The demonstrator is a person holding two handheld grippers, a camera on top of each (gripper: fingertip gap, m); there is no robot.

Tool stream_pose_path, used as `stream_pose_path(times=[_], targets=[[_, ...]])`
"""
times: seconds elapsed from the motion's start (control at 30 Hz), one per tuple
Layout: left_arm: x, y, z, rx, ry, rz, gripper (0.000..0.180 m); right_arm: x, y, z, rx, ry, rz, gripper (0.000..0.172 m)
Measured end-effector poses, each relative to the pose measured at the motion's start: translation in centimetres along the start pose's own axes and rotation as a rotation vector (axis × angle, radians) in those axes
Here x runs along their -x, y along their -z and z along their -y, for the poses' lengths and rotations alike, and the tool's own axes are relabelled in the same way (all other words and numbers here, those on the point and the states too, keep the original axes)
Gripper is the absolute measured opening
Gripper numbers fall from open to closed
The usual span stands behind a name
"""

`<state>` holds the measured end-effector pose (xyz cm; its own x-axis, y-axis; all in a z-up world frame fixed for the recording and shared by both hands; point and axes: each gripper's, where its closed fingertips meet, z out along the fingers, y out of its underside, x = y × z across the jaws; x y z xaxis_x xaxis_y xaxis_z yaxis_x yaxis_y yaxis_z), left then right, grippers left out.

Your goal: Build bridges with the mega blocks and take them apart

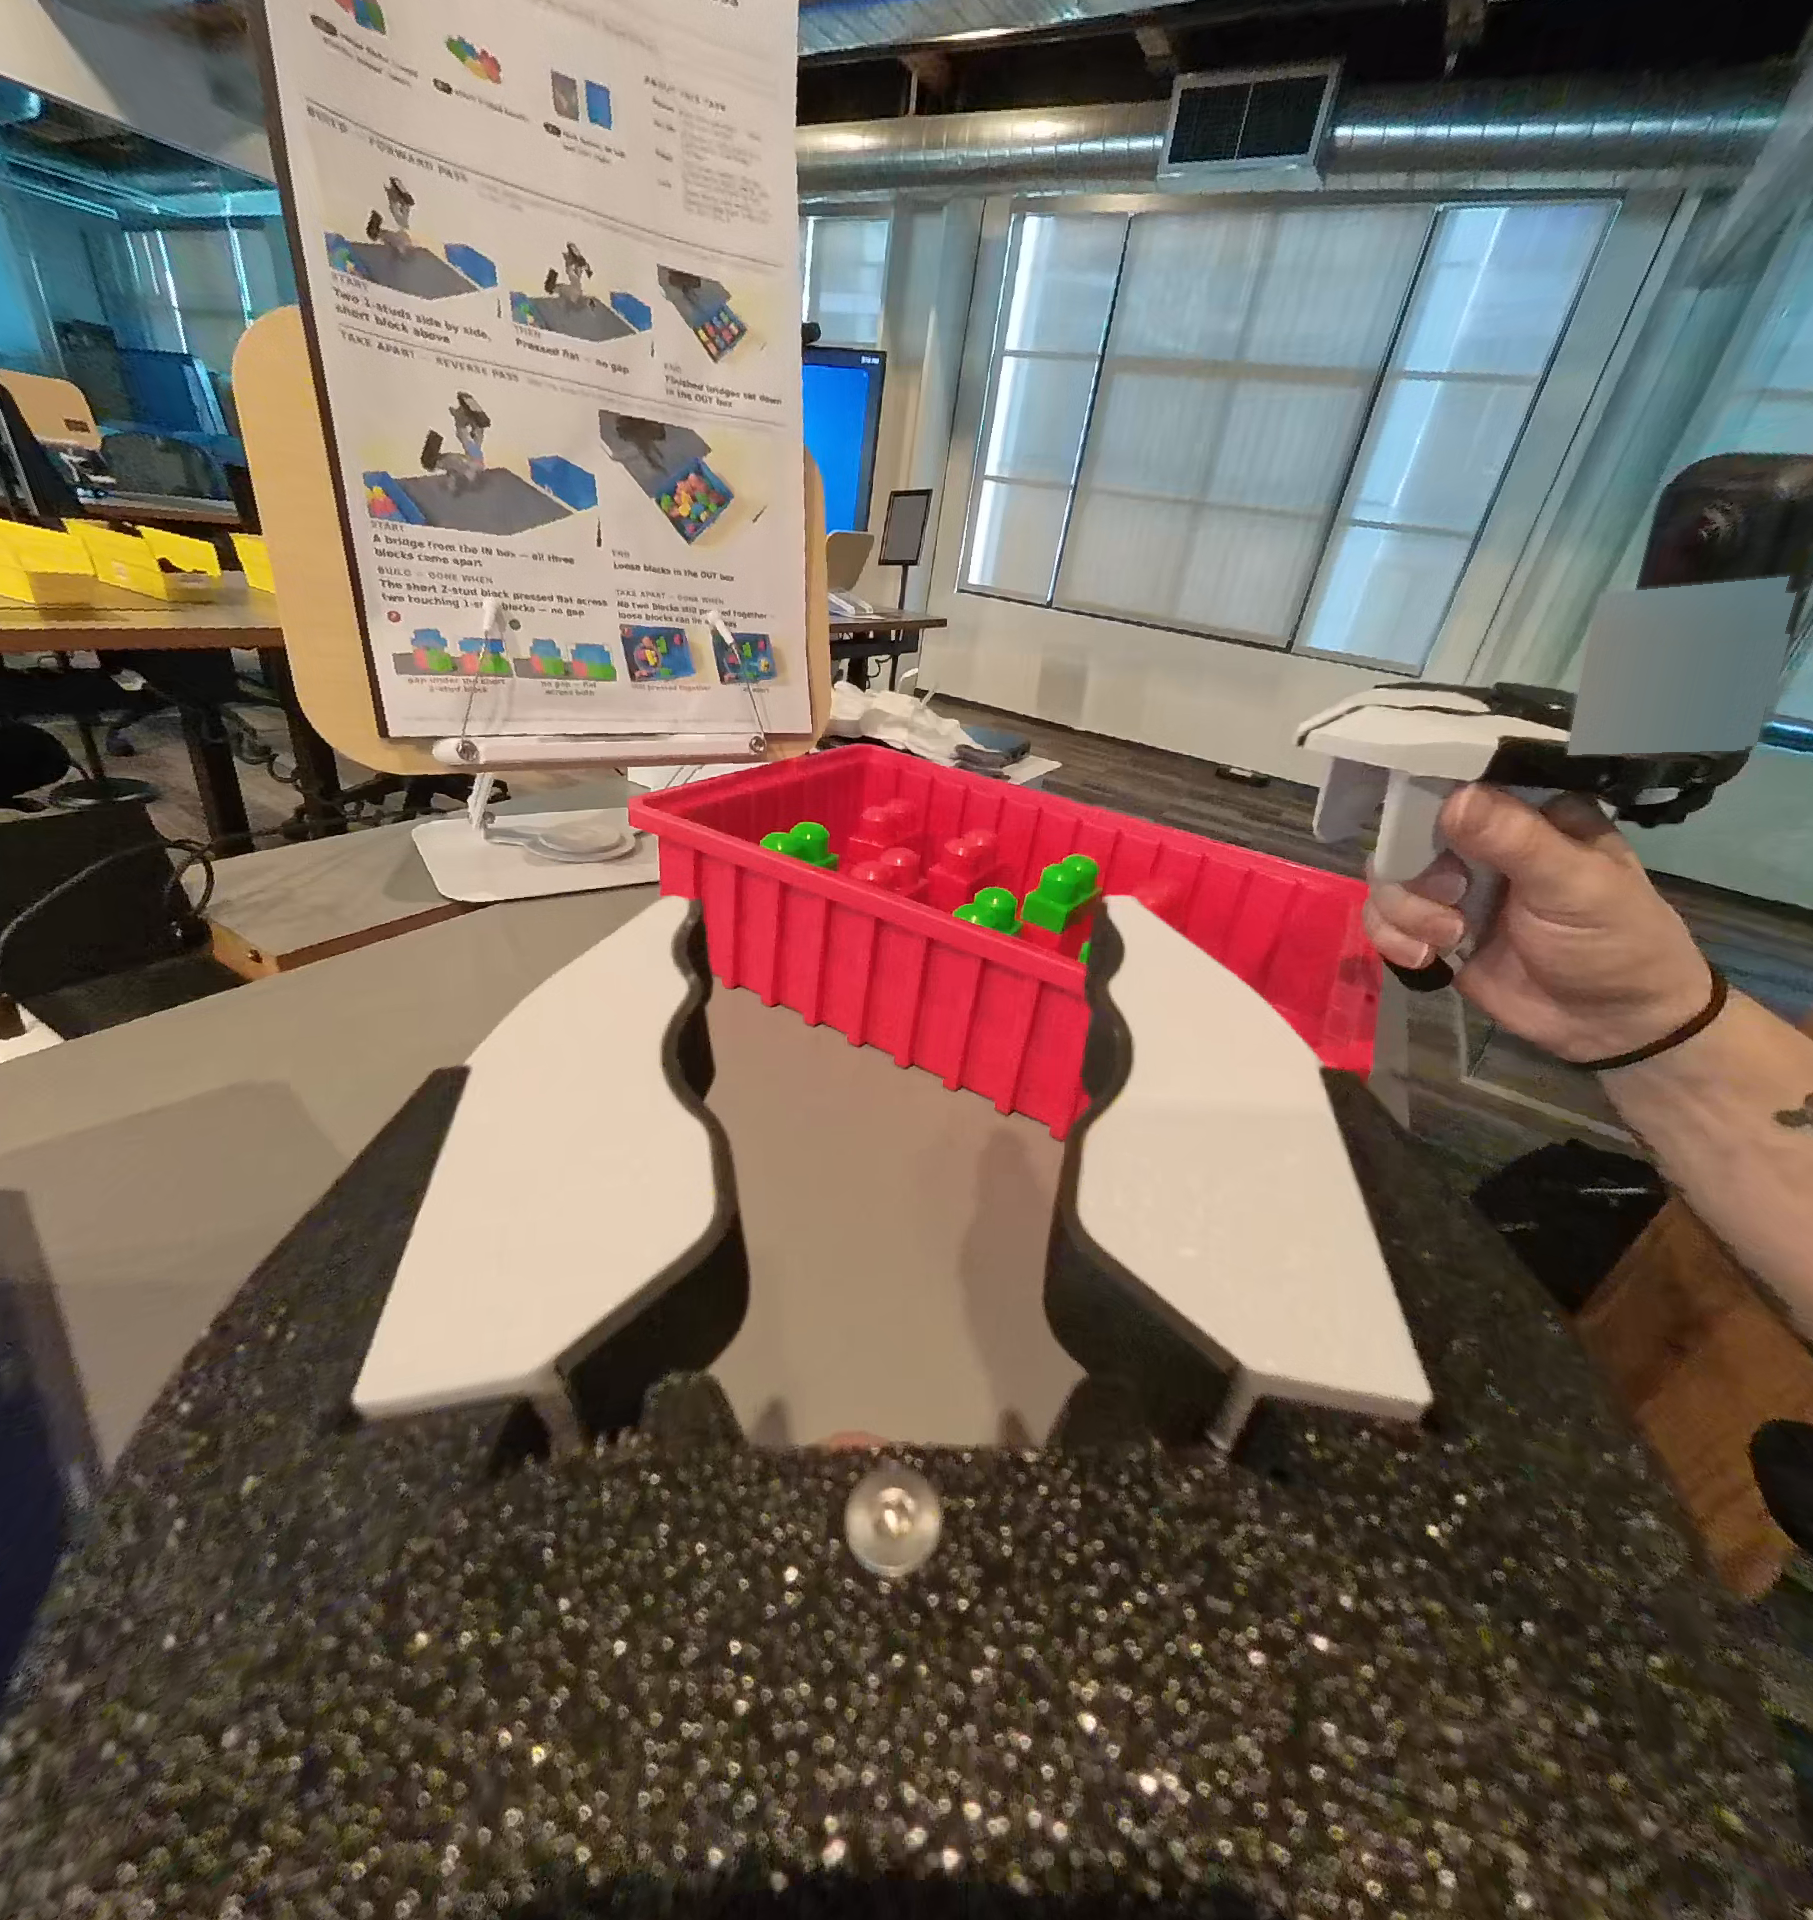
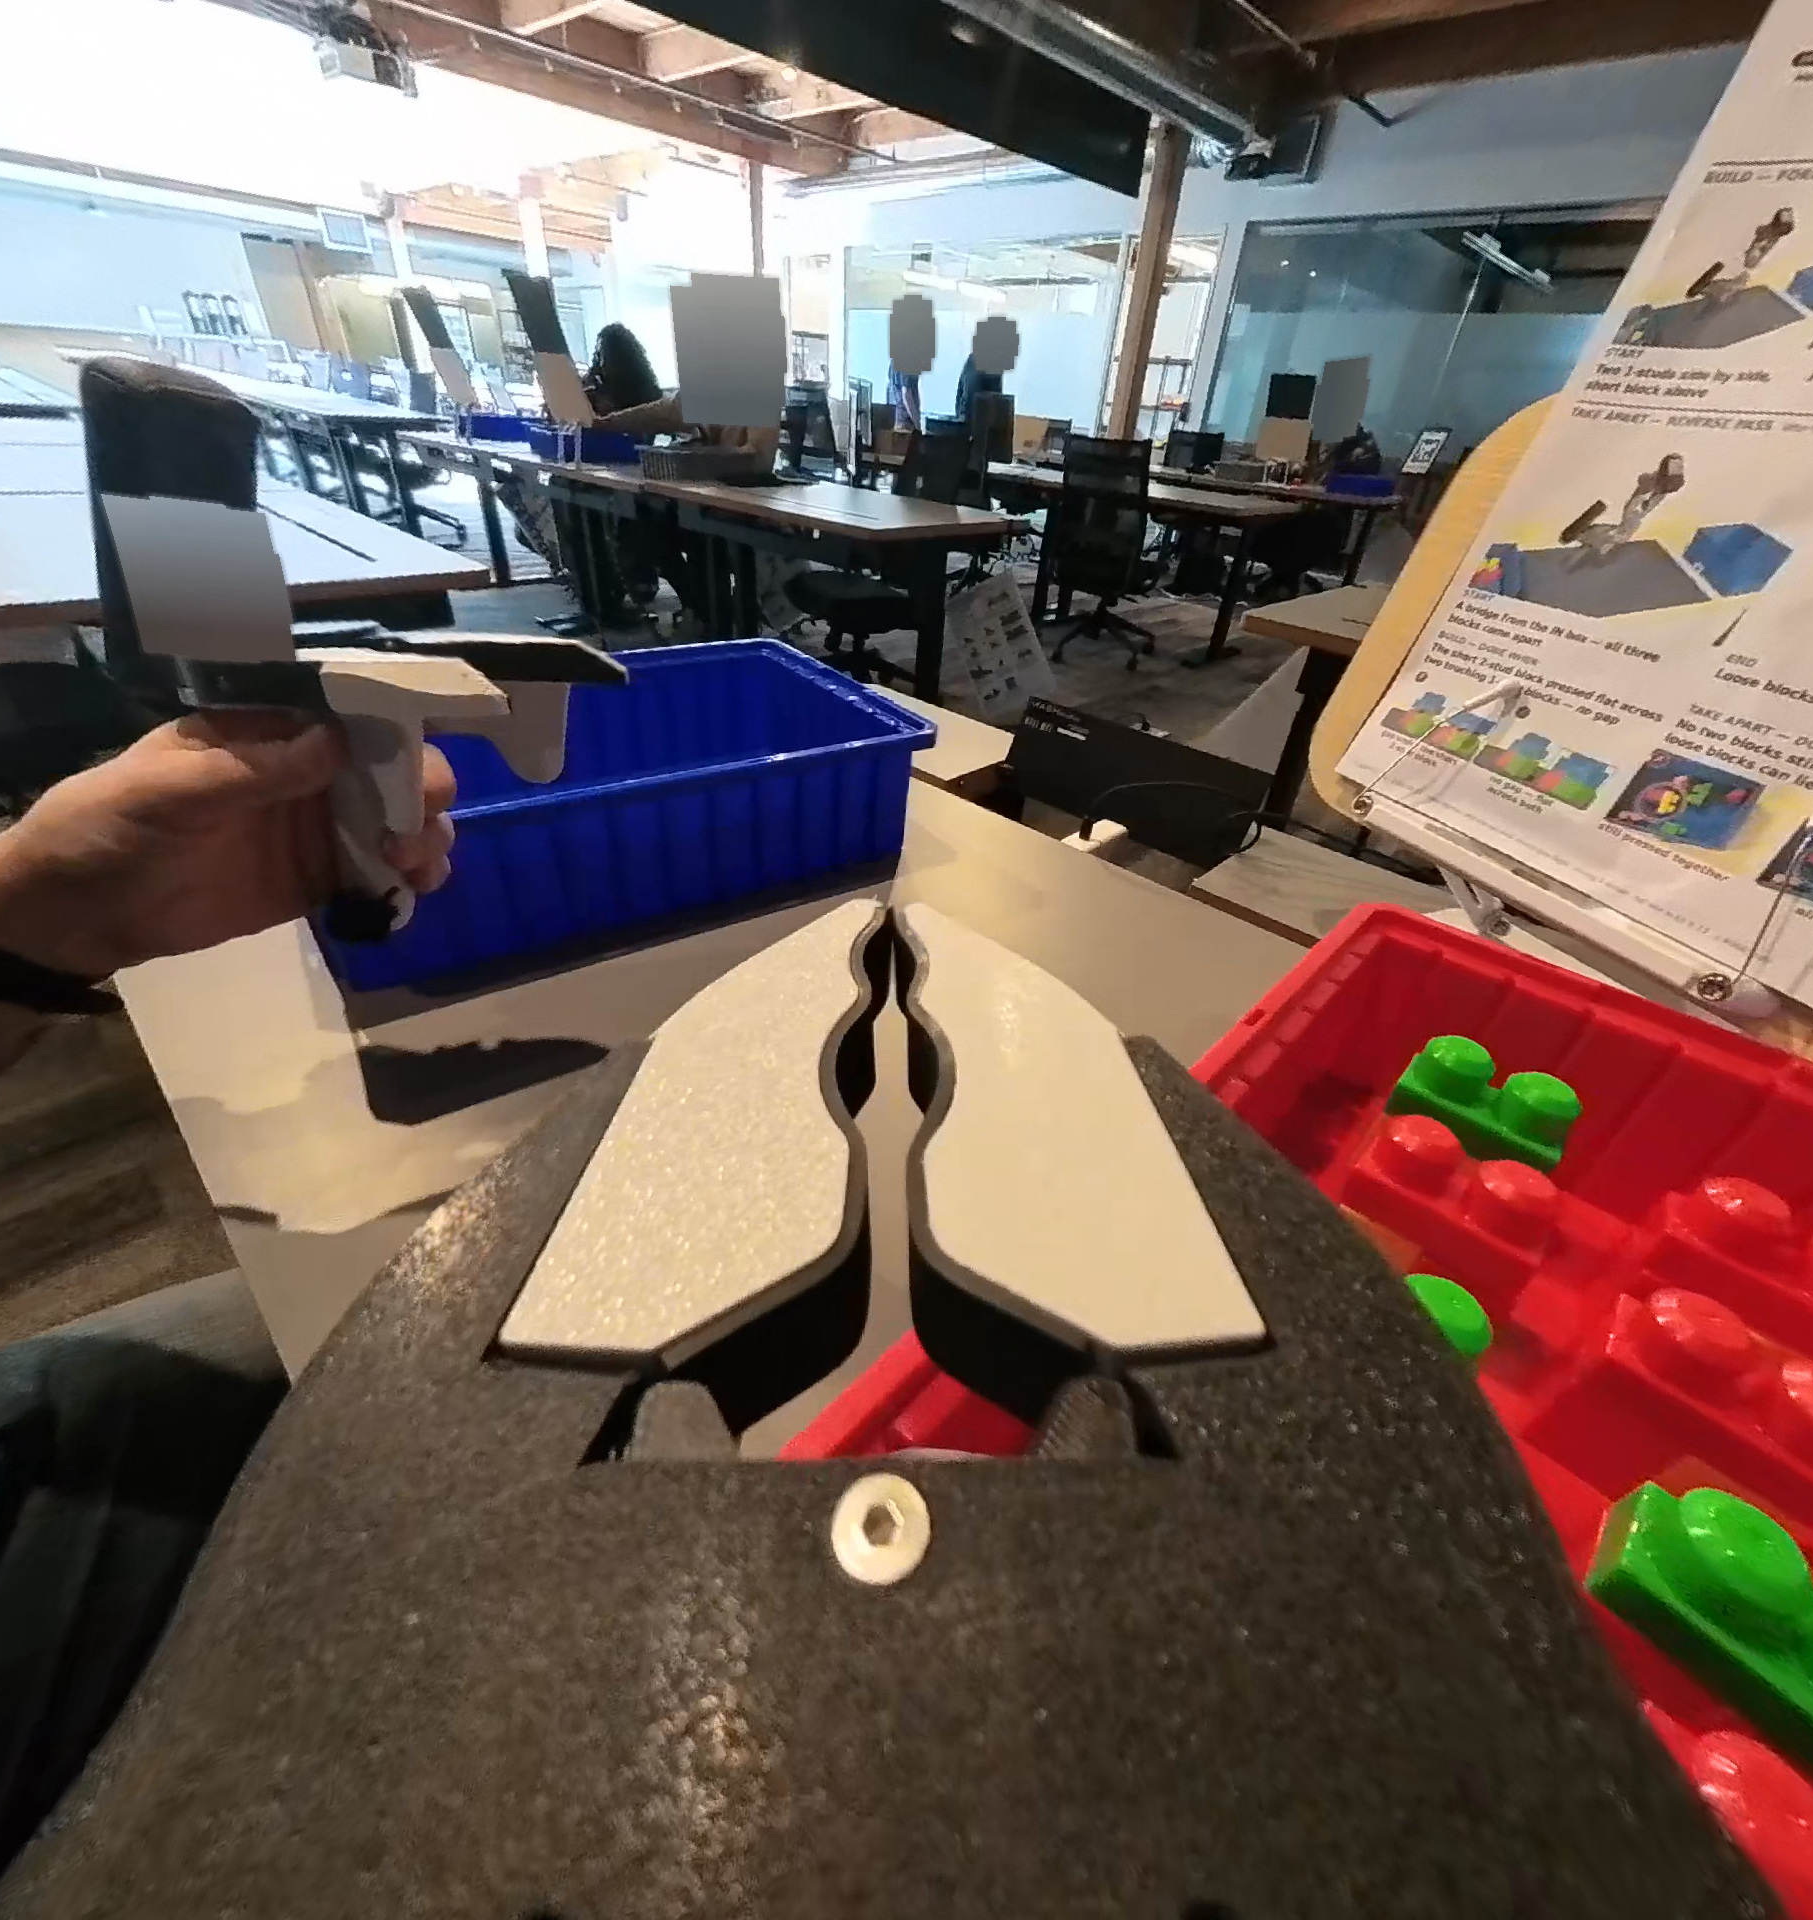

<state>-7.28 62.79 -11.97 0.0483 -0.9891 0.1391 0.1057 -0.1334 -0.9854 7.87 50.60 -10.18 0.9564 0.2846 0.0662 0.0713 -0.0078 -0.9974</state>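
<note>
In the left wrist view the left gripper fills the lower centre of the frame, its two fingers spread wide with nothing between them but bare grey table and the near wall of the red bin. The red bin sits at the centre of the frame, just beyond the fingertips, and holds the mega blocks: green blocks and red blocks lying loose, several studs up. At the right edge of that frame a hand grips the handle of the other gripper, raised above the far end of the red bin.

In the right wrist view the right gripper sits at the centre of the frame with its fingertips pressed together and nothing pinched between them. The red bin lies at the lower right, partly under the gripper body, with green blocks and red blocks inside. A blue bin stands on the table at the centre left; its inside is not visible from here.

A printed instruction sheet with small coloured pictures and lines of writing stands on a wire-clipped stand at the upper left of the left view and at the right edge of the right view. No brand mark can be made out on the bins or blocks
</note>
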Motion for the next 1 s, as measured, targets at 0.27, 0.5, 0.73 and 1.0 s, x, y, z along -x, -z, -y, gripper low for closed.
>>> stream_pose_path(times=[0.27,0.5,0.73,1.0], targets=[[-0.8,-0.5,-0.5,0.022,-0.017,-0.015,0.082,-0.2,0.4,0.1,-0.007,-0.025,0.018,0.010],[-0.7,-0.4,-0.3,0.026,-0.012,-0.015,0.090,-0.5,-0.2,-0.9,0.051,-0.032,0.020,0.041],[-0.3,0.2,0.5,0.019,0.002,0.001,0.090,-1.8,0.4,-1.0,0.135,-0.045,-0.077,0.042],[-0.2,1.0,1.4,0.006,-0.004,0.010,0.090,-2.3,1.3,-0.5,0.166,-0.094,-0.130,0.042]])
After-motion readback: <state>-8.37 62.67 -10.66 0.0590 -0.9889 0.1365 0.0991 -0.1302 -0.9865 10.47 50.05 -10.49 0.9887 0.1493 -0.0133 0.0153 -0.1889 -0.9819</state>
